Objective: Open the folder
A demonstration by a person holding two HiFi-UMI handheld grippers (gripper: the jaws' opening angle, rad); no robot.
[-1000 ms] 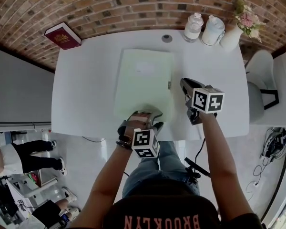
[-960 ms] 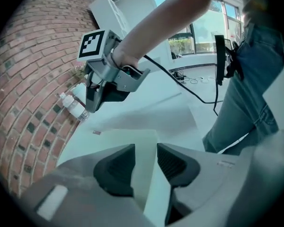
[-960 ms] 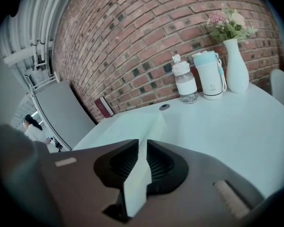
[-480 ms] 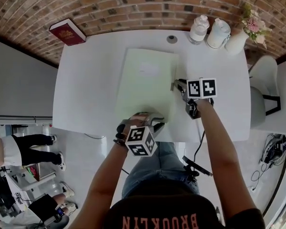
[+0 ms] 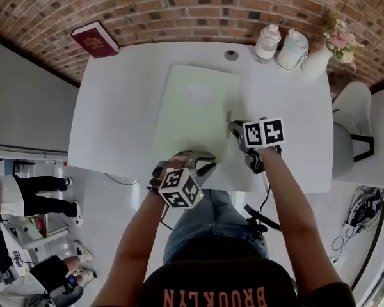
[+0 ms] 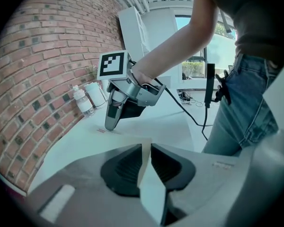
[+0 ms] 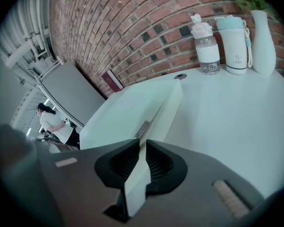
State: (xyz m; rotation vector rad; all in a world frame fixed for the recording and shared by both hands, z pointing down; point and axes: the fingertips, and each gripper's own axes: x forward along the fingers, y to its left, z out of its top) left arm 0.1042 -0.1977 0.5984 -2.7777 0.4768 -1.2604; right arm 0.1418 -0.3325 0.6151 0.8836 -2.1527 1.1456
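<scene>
Gripper views alone show left gripper (image 6: 146, 151) and right gripper (image 7: 143, 148) pinching the folder (image 5: 193, 110), perhaps its cover.

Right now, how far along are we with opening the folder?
Done: both grips are set. The left gripper is shut on the near edge of the folder, and the right gripper on its right-hand edge. In hand: that right side looks slightly raised. Left: the cover lies nearly flat, so swinging it open remains.
</scene>
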